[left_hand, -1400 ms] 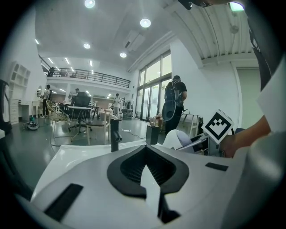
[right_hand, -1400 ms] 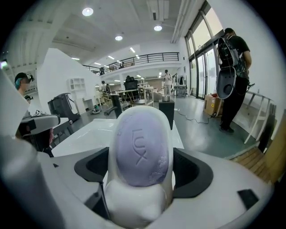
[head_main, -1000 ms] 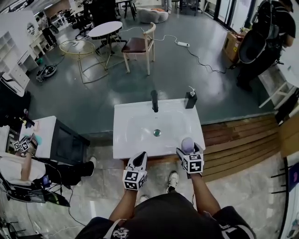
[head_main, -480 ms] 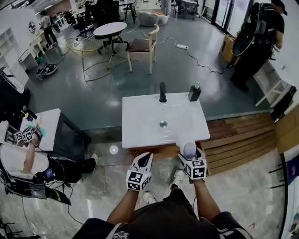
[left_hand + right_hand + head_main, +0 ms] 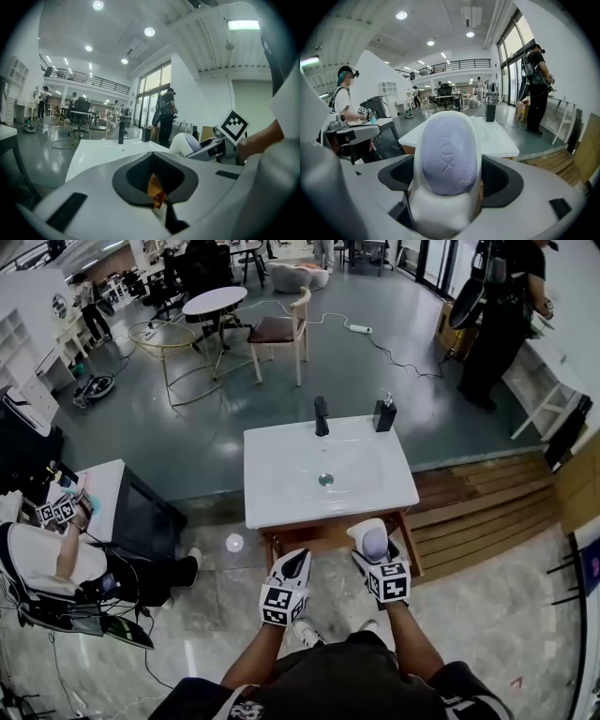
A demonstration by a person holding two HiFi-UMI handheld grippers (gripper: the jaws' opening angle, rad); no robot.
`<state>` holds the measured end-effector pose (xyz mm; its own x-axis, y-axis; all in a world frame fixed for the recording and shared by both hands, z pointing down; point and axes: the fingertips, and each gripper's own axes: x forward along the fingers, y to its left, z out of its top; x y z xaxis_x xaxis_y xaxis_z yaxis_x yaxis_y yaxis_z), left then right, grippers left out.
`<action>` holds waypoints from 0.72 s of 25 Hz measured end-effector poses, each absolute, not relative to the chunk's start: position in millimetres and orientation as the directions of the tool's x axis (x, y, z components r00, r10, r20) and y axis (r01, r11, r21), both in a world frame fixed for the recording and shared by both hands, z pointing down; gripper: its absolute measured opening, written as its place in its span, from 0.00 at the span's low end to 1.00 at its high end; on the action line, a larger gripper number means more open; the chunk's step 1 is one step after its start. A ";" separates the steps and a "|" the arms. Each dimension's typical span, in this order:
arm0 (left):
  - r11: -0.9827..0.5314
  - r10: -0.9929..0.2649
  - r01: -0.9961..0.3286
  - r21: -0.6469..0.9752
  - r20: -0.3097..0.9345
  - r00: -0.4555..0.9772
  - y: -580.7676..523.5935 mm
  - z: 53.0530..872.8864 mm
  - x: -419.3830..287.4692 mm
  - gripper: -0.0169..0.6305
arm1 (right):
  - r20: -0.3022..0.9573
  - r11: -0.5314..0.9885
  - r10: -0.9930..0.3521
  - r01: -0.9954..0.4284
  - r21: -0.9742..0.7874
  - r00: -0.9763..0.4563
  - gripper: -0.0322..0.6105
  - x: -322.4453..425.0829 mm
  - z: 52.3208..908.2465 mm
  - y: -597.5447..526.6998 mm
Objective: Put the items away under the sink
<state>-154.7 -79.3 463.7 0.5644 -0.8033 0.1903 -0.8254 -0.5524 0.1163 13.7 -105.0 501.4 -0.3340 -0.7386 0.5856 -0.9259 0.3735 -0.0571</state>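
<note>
As right gripper (image 5: pixel 377 549) clamps, bottle (image 5: pixel 447 157) between fingers (image 5: pixel 360 565)

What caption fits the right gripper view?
Right gripper clamps a white dish holding a purple Lux soap bar, white sink ahead.

Sink top (image 5: pixel 328 474) overhangs wooden cabinet (image 5: pixel 328 533) just ahead; open floor (image 5: pixel 220 589) left, table (image 5: pixel 105 495) beyond.

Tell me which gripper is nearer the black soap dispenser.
Right. The right gripper, shut on a soap dish, is at the sink's near edge in line with the dispenser; the left gripper sits further back and left.
</note>
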 end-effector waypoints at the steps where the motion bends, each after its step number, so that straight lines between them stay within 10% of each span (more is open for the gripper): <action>1: -0.551 -0.804 -0.826 0.116 0.190 0.563 -77.7 462.4 -151.0 0.04 | 0.588 0.381 -0.734 -0.923 -0.058 -0.340 0.75 14.4 502.1 -102.5; 18: -0.408 -0.878 -0.901 0.149 0.208 0.432 -47.3 475.1 -79.7 0.04 | 0.612 0.492 -0.670 -0.868 -0.059 -0.421 0.75 63.7 538.6 -75.6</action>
